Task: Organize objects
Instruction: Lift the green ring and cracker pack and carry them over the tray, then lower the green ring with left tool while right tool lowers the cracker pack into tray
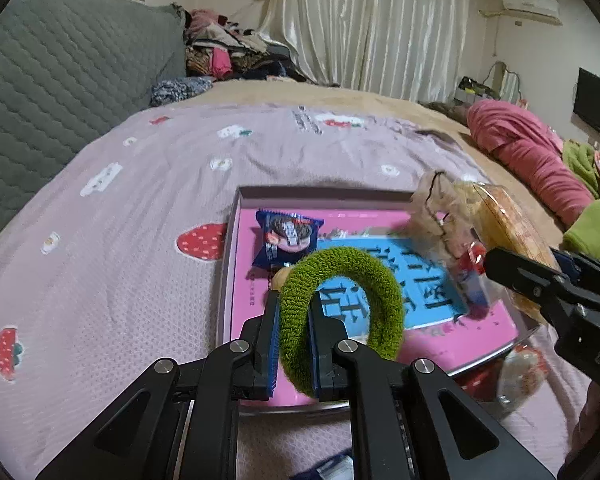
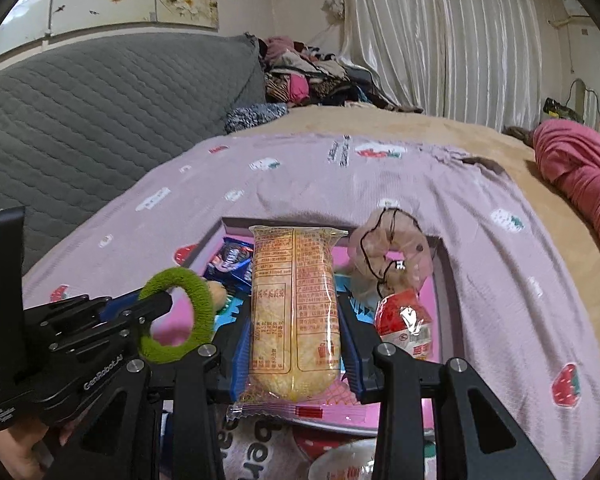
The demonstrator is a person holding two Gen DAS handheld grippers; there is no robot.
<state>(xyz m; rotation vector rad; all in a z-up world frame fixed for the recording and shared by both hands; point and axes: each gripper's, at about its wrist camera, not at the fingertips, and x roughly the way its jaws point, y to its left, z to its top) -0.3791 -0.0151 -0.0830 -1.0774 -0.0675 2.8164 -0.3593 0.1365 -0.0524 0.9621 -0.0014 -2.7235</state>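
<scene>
My left gripper (image 1: 294,340) is shut on a green fuzzy hair ring (image 1: 342,280), held above the pink tray (image 1: 228,264); it also shows in the right wrist view (image 2: 180,316). My right gripper (image 2: 294,344) is shut on a long yellow snack packet (image 2: 294,308) over the tray (image 2: 444,276); the packet also shows in the left wrist view (image 1: 508,224). In the tray lie a blue cookie packet (image 1: 286,240), a sheer pink scrunchie (image 2: 392,256) and a red-and-white packet (image 2: 404,320).
The tray rests on a lilac strawberry-print blanket (image 1: 140,220) on a bed. A grey quilted headboard (image 1: 60,80) stands at left. Pink bedding (image 1: 532,156) and green cloth (image 1: 592,228) lie at right. Clothes (image 1: 224,48) are piled at the far end.
</scene>
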